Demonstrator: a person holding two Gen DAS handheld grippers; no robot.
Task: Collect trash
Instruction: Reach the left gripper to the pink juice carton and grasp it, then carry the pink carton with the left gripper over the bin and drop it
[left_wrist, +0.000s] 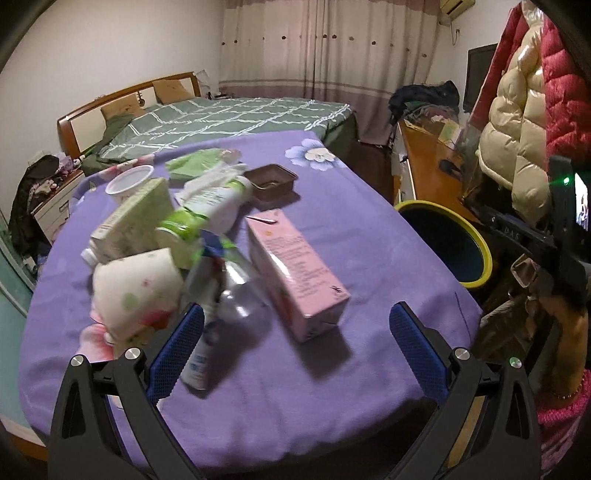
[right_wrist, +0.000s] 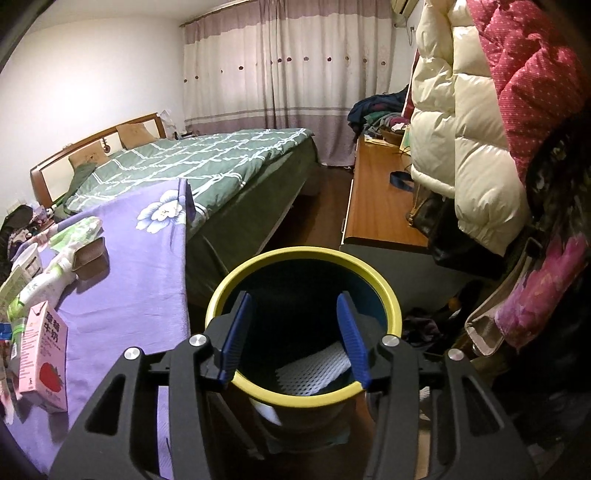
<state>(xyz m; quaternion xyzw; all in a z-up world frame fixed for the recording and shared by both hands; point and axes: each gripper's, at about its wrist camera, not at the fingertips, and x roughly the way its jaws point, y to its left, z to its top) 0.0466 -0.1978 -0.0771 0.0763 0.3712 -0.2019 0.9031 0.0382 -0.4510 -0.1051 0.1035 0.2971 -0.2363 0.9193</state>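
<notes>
Two grippers, left (left_wrist: 295, 332) and right (right_wrist: 295, 332), gape, gripping nothing. Soft white foam net (right_wrist: 314, 367) lies inside the round yellow-rimmed bin (right_wrist: 395, 306); a smooth pink carton (left_wrist: 295, 273) rests on fuzzy purple cloth (left_wrist: 369, 240).

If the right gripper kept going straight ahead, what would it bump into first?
Probably the white foam net lying inside the yellow-rimmed trash bin; the right gripper points down into the bin's mouth, though depth is unclear.

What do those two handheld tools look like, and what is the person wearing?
Both tools, left tool and right tool, are black plastic frames with triangular cut-outs, silver bolts and flat blue textured pads. The person wears a fuzzy pink sleeve and a thin beaded bracelet.
</notes>
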